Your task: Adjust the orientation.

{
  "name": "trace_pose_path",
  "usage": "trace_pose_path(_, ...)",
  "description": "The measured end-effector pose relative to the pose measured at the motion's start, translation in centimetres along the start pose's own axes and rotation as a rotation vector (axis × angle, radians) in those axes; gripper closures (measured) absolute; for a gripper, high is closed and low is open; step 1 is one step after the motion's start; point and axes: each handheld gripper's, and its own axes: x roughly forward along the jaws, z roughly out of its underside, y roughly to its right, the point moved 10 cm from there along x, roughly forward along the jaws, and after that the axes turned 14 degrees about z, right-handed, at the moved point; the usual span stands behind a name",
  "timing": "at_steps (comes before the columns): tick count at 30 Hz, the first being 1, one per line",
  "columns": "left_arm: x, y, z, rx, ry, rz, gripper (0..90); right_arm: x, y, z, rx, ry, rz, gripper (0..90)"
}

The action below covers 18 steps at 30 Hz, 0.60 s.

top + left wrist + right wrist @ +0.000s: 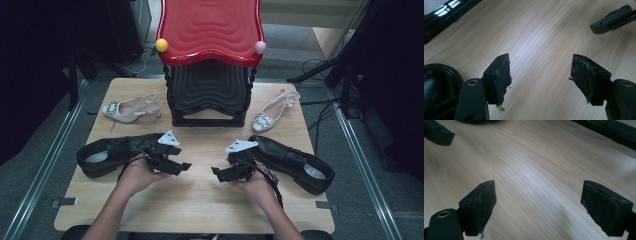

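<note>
Black shoes, two in number, are laid on the wooden table (pixel 200 200): one black shoe at the left (pixel 107 155) and one black shoe at the right (pixel 300 162), each near its side edge. Both are dark leather lace-ups with pale insoles, toes turned inward. Just beside the left one the left gripper (pixel 184 167) is held, and just beside the right one the right gripper (pixel 216 173); neither shoe is gripped. In the left gripper view the jaws are spread wide with bare wood between them, and in the right gripper view the same is seen. A stretch of open tabletop is left between the two grippers and toward the near edge. Farther off, two pale slingback heels are set, one at the far left (pixel 131 108) and one at the far right (pixel 274 111). Between them a stool stack (pixel 210 55) is placed, a red seat over a black one, with one yellow ball (pixel 161 45) and one pink ball (pixel 260 47) at its corners.
</note>
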Motion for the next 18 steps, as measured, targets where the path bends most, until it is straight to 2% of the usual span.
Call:
trace_pose_path(2,-0.1,-0.1,0.2,0.005,-0.004,-0.006,32.3,-0.2,-0.1,0.0,-0.015,0.009,-0.004,13.7)
trace_pose_path(5,-0.4,-0.1,0.3,-0.011,0.010,0.015,33.3,-0.7,-0.2,-0.1,-0.021,0.037,-0.007,14.0)
trace_pose_path(7,-0.5,0.1,0.3,-0.007,0.018,0.022,35.9,-0.9,-0.4,-0.1,-0.032,0.041,-0.019,15.4)
trace_pose_path(8,-0.5,0.3,0.3,0.001,0.008,0.030,36.8,-0.9,-0.6,0.2,-0.045,0.017,-0.047,21.6)
trace_pose_path(11,-0.5,0.6,0.4,0.015,0.001,0.033,36.6,-0.7,-0.5,0.5,-0.043,-0.008,-0.051,23.7)
trace_pose_path(12,-0.5,0.9,0.4,0.026,-0.001,0.041,36.2,-0.9,-0.3,0.4,-0.041,0.001,-0.054,28.5)
trace_pose_path(16,-0.6,0.9,0.4,0.028,-0.012,0.046,35.9,-1.3,-0.5,0.2,-0.054,0.030,-0.080,35.2)
trace_pose_path(17,-0.6,0.9,0.4,0.025,-0.021,0.044,36.5,-1.5,-0.8,0.2,-0.062,0.027,-0.090,39.1)
trace_pose_path(18,-0.7,0.9,0.5,0.031,-0.029,0.034,36.5,-1.5,-0.8,0.2,-0.062,0.027,-0.090,39.1)
